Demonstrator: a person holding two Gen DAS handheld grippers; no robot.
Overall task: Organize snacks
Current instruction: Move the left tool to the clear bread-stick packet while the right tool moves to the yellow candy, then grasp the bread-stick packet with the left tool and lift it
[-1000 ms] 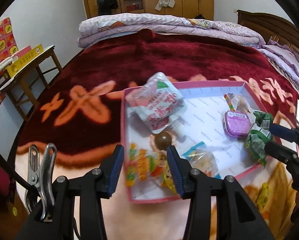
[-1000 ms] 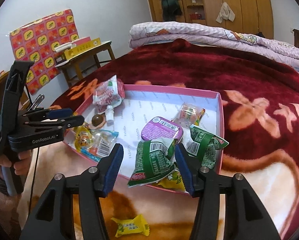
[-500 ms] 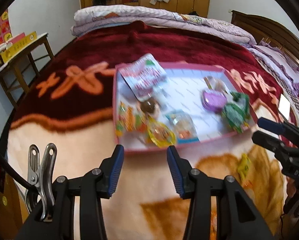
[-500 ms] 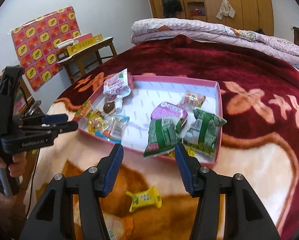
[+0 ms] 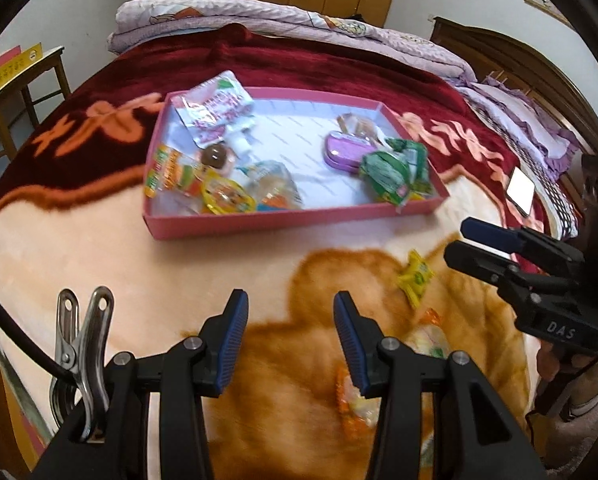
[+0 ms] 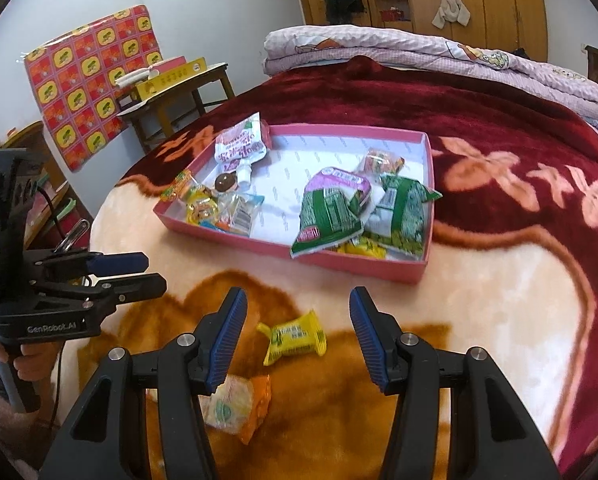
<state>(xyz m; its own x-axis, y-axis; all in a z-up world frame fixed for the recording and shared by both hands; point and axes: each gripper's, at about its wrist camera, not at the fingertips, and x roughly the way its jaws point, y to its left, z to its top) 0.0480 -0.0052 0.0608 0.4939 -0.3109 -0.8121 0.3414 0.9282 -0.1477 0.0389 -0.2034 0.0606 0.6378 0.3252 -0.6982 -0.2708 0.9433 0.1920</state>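
A: Yellow crinkled candy wrapper lies on the bed's blanket, near the front edge, outside the shallow pink cardboard tray.
B: Both grippers pulled back from the tray since a second ago; green packets stayed inside.
A: Right gripper jaws wide, empty, framing it. Left gripper likewise empty.
B: Only the right view shows the orange-and-white packet clearly.

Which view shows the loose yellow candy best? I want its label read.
The right wrist view: the yellow candy lies whole between the open right claw. In the left wrist view it's small, near the edge.
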